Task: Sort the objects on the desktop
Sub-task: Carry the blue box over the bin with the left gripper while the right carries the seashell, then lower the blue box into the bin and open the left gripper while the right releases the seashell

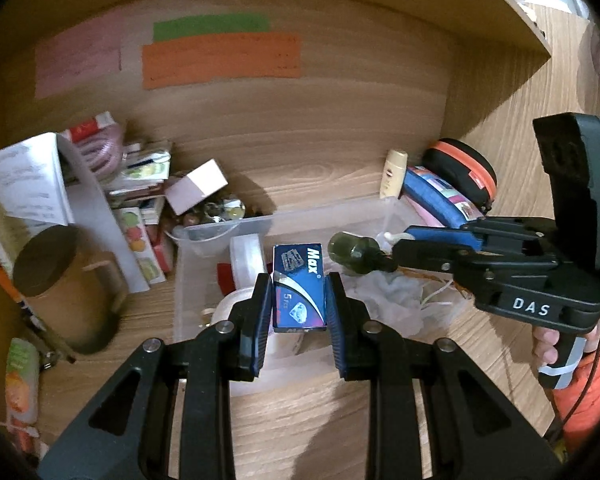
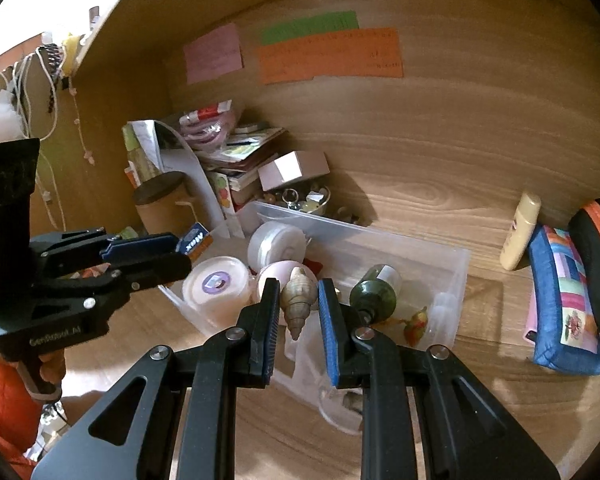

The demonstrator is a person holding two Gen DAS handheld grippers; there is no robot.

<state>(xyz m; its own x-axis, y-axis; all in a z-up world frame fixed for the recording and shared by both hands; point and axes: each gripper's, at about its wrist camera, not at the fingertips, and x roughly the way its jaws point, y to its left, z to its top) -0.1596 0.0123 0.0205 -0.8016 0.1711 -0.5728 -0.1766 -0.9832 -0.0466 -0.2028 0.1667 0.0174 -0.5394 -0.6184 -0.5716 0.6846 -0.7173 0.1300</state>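
My left gripper [image 1: 299, 294] is shut on a small blue "Max" box [image 1: 299, 286] and holds it above the clear plastic bin [image 1: 228, 228]. It shows in the right wrist view [image 2: 180, 246] at the left with the box [image 2: 194, 242] at its tip. My right gripper [image 2: 299, 304] is shut on a brown spiral seashell [image 2: 297, 300] over the same bin [image 2: 456, 276]. In the left wrist view the right gripper [image 1: 400, 250] reaches in from the right. A dark green bottle [image 2: 374, 290] lies in the bin, also seen in the left wrist view [image 1: 354, 254].
The bin holds round white tubs [image 2: 216, 284], a tape roll [image 2: 276, 242] and white paper [image 1: 388, 292]. A brown cylinder tin [image 1: 56, 280], books and a pink box [image 1: 196, 188] crowd the left corner. A cream tube [image 2: 520, 232], blue pouch [image 2: 564, 300] and black-orange case [image 2: 596, 248] stand right.
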